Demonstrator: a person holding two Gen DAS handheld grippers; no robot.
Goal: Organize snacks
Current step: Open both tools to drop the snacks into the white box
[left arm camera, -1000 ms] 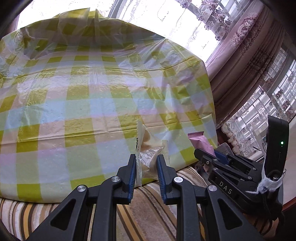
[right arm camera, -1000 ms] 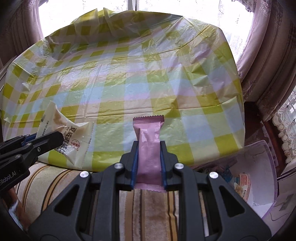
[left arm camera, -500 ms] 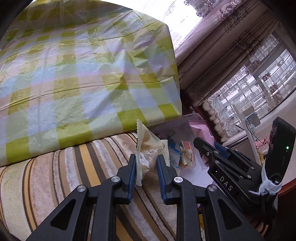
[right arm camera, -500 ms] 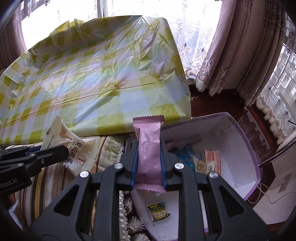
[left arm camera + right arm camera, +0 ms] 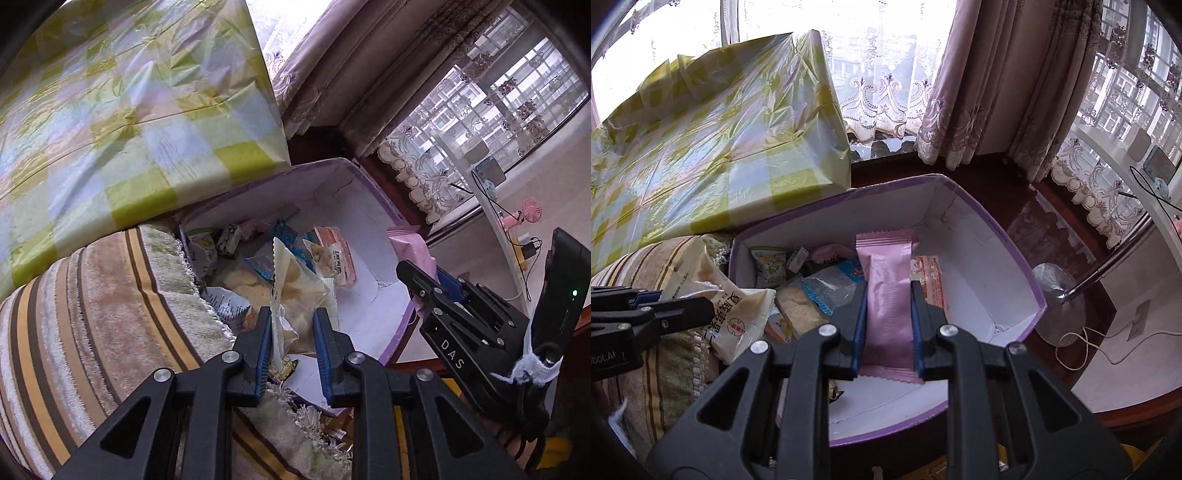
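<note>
Jaws clenched: left gripper [image 5: 291, 334] on my cream packet [image 5: 295, 295], right gripper [image 5: 888, 325] on pink bar [image 5: 888, 291]; both over the half-filled box [image 5: 1015, 258], neither dropped.

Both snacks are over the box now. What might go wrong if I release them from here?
1. The left hand-held gripper holds the cream packet at the purple box's left edge, partly over the striped cushion; released here, it may land outside.
2. The right hand-held gripper holds the pink bar above the snack pile; it could slide off.
</note>
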